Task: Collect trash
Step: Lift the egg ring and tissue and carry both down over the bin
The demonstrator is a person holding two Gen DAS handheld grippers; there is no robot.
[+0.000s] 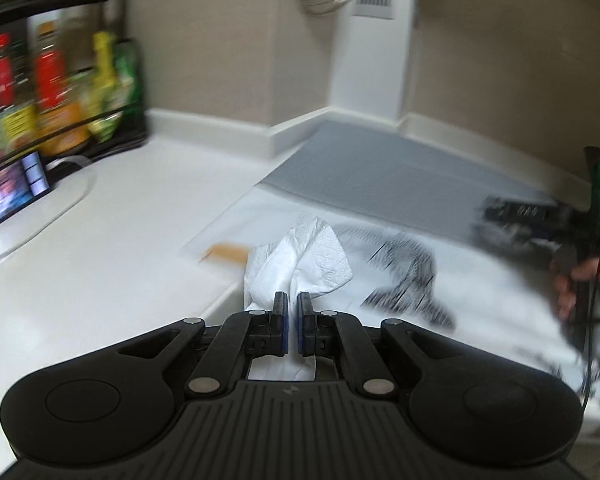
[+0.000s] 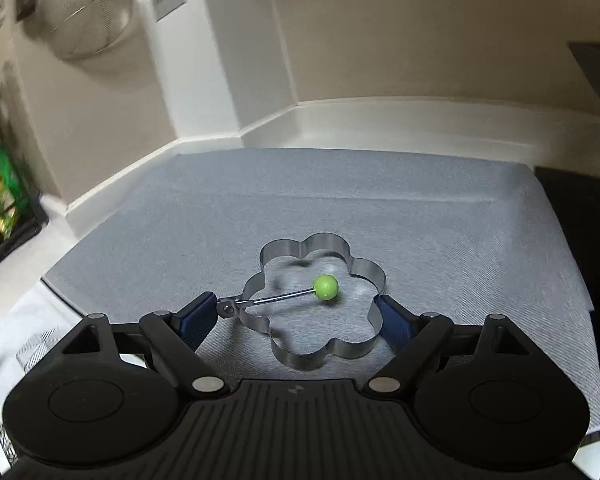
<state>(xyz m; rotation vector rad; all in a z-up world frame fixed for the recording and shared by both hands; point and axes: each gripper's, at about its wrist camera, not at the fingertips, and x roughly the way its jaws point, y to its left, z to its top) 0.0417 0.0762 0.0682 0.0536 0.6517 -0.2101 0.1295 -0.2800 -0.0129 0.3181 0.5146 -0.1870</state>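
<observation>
Two grippers are at work over a white counter point(image 1: 100, 248). The left gripper point(image 1: 292, 308) is clamped on a crumpled white tissue point(image 1: 300, 256), which is lifted clear of the surface, so the step in hand looks like carrying trash to wherever it is gathered; no bin shows in either view. The right gripper point(image 2: 296, 316) has its fingers spread wide to either side of a flower-shaped metal ring point(image 2: 320, 300) with a green knob point(image 2: 325, 287), lying on a grey mat point(image 2: 420, 208); whether the pads press it I cannot tell. Next, the tissue needs a drop point. Open counter lies left, bounded by a bottle rack point(image 1: 60, 80) and the wall skirting.
</observation>
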